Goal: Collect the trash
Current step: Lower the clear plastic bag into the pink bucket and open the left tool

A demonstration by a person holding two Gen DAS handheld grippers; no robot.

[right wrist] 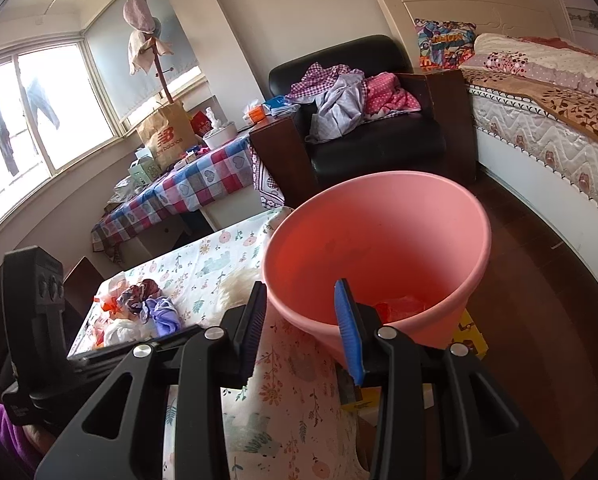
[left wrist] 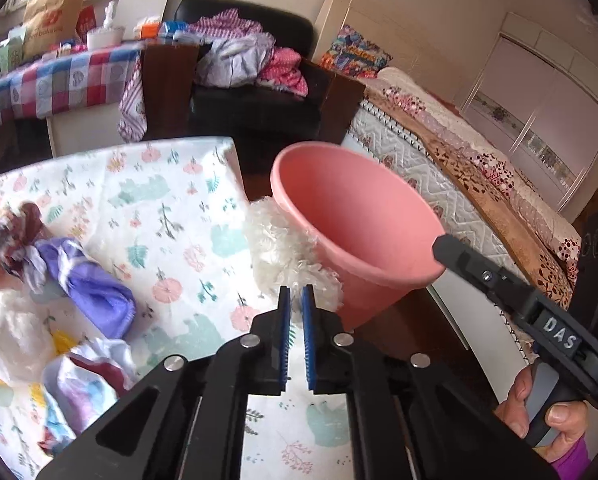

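Observation:
A pink bin (left wrist: 363,232) is tilted toward the table edge; it also shows in the right wrist view (right wrist: 379,252), with red trash (right wrist: 403,304) at its bottom. My right gripper (right wrist: 303,316) is shut on the bin's near rim, one finger inside, one outside. My left gripper (left wrist: 295,300) is shut on a white fluffy wad (left wrist: 287,256) and holds it against the bin's outer wall at the table edge. More crumpled trash lies on the floral tablecloth (left wrist: 171,208): a purple wad (left wrist: 87,280), a white wad (left wrist: 11,336) and mixed wrappers (left wrist: 83,388).
A black armchair (right wrist: 379,128) piled with clothes stands behind the table. A checked-cloth side table (right wrist: 195,184) with a paper bag is at the left, a bed (right wrist: 547,120) at the right. Dark wooden floor (right wrist: 539,300) lies beside the bin.

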